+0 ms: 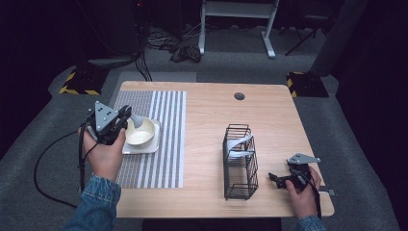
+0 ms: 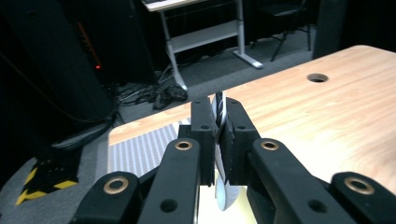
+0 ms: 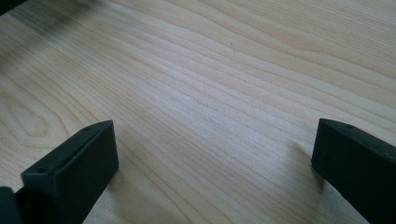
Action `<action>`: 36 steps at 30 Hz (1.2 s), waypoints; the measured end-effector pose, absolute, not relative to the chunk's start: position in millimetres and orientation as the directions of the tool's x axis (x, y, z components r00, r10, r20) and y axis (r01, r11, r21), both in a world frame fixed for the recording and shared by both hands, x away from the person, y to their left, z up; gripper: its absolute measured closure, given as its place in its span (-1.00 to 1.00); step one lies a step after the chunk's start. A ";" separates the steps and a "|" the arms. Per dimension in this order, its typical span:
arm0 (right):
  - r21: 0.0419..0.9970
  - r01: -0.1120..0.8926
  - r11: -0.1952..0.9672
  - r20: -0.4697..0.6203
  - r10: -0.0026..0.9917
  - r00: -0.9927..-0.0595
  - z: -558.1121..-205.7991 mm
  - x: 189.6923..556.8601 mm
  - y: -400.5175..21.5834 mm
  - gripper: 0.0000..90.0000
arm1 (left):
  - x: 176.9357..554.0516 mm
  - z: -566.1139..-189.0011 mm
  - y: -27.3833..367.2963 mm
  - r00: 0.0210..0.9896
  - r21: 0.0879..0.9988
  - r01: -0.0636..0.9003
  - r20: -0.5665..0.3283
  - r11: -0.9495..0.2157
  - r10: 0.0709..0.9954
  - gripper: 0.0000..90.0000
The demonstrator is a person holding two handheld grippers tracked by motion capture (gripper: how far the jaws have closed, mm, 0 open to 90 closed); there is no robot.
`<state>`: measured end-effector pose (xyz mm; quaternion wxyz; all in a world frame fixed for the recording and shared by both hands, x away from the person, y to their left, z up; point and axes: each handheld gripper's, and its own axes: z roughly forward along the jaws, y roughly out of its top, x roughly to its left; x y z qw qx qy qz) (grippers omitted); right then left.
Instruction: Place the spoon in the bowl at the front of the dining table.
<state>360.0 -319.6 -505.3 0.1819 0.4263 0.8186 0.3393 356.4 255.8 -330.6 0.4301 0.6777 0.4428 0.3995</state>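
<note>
Two black hand-held grippers, blue denim sleeves

The left gripper [image 1: 126,117] and the right gripper [image 1: 275,178] are black, each with a grey three-cornered plate on top and a black cable trailing from it. The left jaw links carry brass-coloured rivets and small round holes; the right jaws are plain black blocks. Both forearms wear blue denim sleeves [image 1: 98,195].

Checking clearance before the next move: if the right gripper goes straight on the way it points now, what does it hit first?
Probably the black wire basket. The right gripper rests low on the wooden table, jaws open, pointing toward the basket's lower end. Its own view shows bare wood ahead, so it may slide along the tabletop first.
</note>
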 end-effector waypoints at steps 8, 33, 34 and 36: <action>0.711 0.575 0.406 -0.008 0.821 -0.570 -505.3 360.0 -319.6 -1.00 | 355.0 -329.5 264.4 0.241 0.930 0.282 0.169 -0.236 0.956 0.88; 0.710 0.575 0.406 -0.008 0.821 -0.570 -505.3 360.1 -319.6 -1.00 | 373.6 -389.3 281.9 0.190 0.906 0.384 0.112 -0.179 0.975 0.88; 0.710 0.575 0.406 -0.008 0.821 -0.571 -505.3 360.1 -319.6 -1.00 | 373.6 -389.3 281.9 0.190 0.906 0.384 0.112 -0.179 0.975 0.88; 0.710 0.575 0.406 -0.008 0.821 -0.570 -505.3 360.1 -319.6 -1.00 | 375.3 -393.2 283.3 0.185 0.905 0.385 0.113 -0.178 0.976 0.88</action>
